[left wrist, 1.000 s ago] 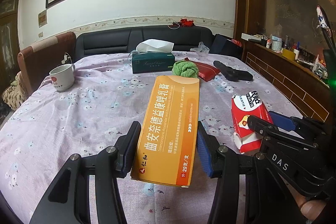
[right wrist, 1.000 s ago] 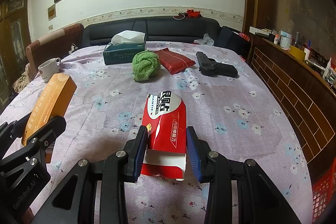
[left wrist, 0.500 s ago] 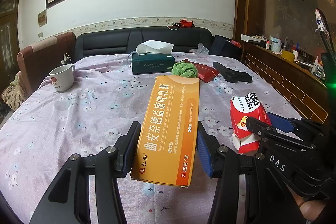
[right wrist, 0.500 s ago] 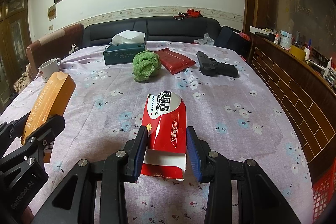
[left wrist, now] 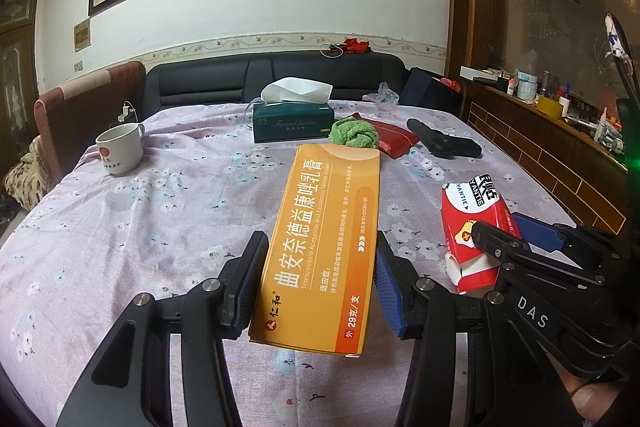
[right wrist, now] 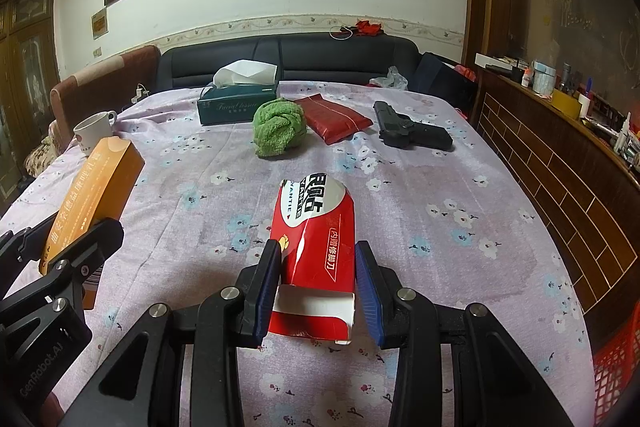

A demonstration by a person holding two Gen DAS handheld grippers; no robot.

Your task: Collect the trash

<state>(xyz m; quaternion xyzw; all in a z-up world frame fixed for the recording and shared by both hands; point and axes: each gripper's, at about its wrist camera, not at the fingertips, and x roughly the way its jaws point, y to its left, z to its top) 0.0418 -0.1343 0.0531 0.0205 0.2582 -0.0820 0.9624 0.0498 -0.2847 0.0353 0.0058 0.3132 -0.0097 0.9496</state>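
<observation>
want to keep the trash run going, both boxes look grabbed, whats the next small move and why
Probably swing the right gripper, shut on the red box, toward the red basket at the table's right edge and drop it there. The left gripper already clamps the orange box clear of the cloth, so nothing is left to grasp. Whether the basket is the bin is a guess.

Left gripper (left wrist: 318, 277) pitched down over the table, jaws clamped on orange box (left wrist: 324, 247), lifted. Right gripper (right wrist: 316, 279) alongside, same downward tilt, jaws clamped on red box (right wrist: 314, 247). Thumb tip (left wrist: 592, 401) visible at bottom edge.
</observation>
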